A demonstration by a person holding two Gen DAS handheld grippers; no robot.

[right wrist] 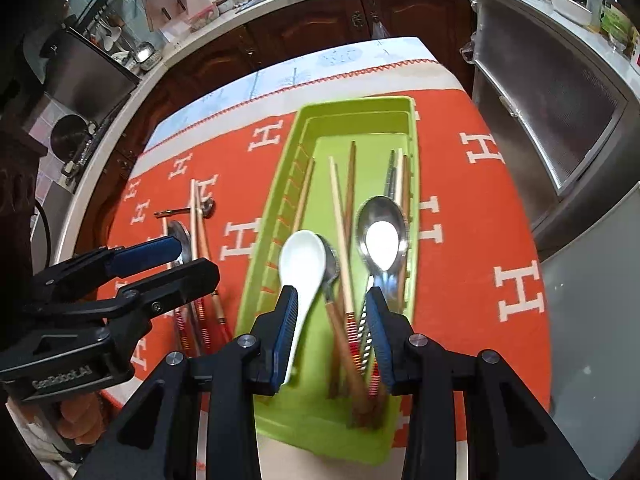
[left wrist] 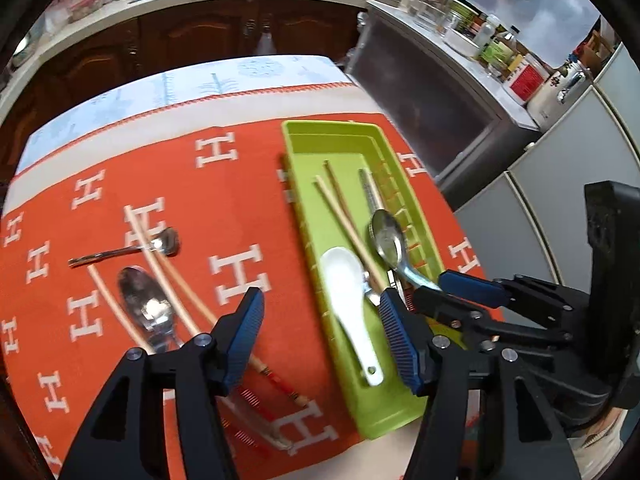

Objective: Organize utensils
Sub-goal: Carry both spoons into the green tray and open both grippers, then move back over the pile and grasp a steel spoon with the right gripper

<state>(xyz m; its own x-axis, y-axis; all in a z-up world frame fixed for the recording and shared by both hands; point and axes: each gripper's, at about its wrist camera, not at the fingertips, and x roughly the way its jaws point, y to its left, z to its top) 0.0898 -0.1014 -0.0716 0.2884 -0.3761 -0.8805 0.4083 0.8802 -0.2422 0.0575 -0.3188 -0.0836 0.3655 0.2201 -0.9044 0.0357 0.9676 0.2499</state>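
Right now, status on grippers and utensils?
Left gripper and right gripper open, empty, over green tray. White spoon in tray. Spoons, chopsticks still on cloth.

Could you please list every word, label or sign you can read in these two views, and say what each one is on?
"H", repeated in white across the orange tablecloth.
"GenRobot.AI", embossed on the black body of the left gripper as the right wrist view shows it; slightly blurred, so this is my best reading.
Labels on the bottles and jars on the counter, including a red one: too small and blurred to read.
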